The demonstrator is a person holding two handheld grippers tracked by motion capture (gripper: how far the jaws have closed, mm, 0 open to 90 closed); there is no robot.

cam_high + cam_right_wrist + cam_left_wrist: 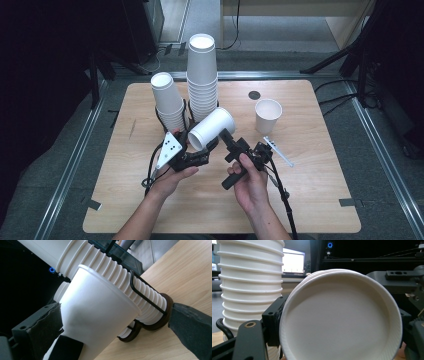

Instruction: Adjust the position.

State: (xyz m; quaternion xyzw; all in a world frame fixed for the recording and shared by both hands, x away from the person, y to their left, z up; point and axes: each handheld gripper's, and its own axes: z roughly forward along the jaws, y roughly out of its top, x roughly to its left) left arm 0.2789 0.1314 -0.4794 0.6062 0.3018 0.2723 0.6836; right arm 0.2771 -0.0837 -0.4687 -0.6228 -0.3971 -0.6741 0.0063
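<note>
– What sits between the black jaws?
– A white paper cup (340, 317), its open mouth facing the camera, clamped at its rim.
– And at ten o'clock?
– A tall stack of cups (249, 287), ribbed with rims, just beside it.

A light wooden table top with rounded corners (310, 200) stood on grey carpeted floor (390, 165). Metal floor rails (70, 165) ran along both sides. Black tripod legs (335, 57) stood behind; the left surroundings lay dark. A bright monitor screen (292, 263) glowed.
</note>
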